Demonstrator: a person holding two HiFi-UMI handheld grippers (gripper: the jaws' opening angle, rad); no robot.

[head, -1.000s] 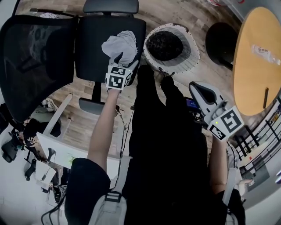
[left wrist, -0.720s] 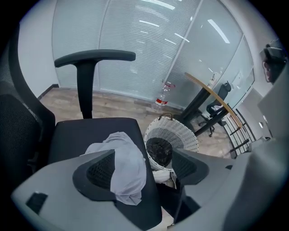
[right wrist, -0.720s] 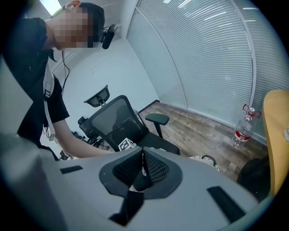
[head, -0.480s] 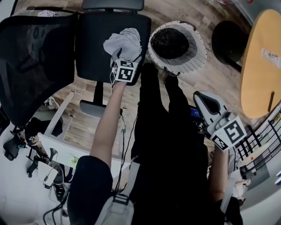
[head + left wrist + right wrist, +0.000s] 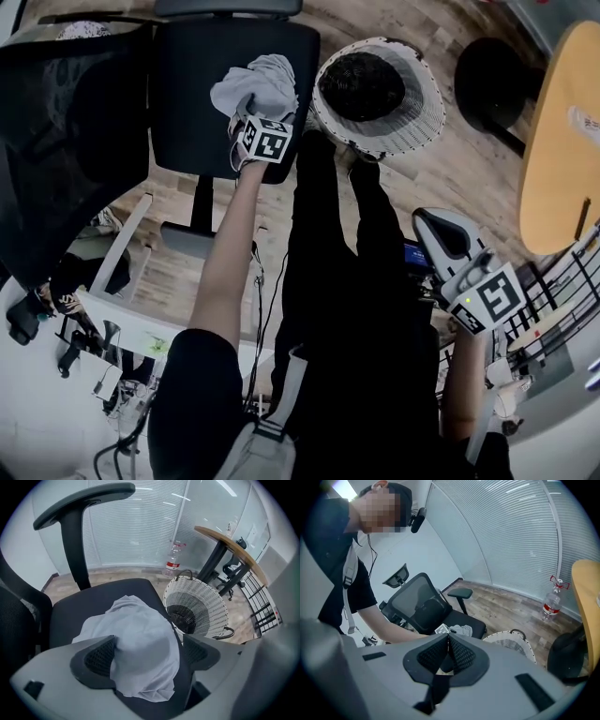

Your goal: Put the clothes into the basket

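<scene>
A crumpled grey cloth (image 5: pixel 255 82) lies on the black office chair seat (image 5: pixel 192 89). My left gripper (image 5: pixel 246 108) points down over it, and its jaws have just been opening. In the left gripper view the cloth (image 5: pixel 140 639) sits between the wide-apart pads of the left gripper (image 5: pixel 147 651); the right pad stands clear of it. The white wicker basket (image 5: pixel 417 117) stands on the floor just right of the chair, its dark inside in view (image 5: pixel 201 597). My right gripper (image 5: pixel 439 225) hangs at the person's side, shut with nothing in it (image 5: pixel 448 651).
The chair's mesh back (image 5: pixel 66 141) and armrest (image 5: pixel 79 508) flank the seat. A round wooden table (image 5: pixel 562 141) and a black chair base (image 5: pixel 487 80) stand to the right. A plastic bottle (image 5: pixel 173 560) stands by the glass wall behind the basket.
The left gripper has come down over the chair seat with the grey cloth, and the cloth now rests there. The right gripper has sunk a little at the person's side.
</scene>
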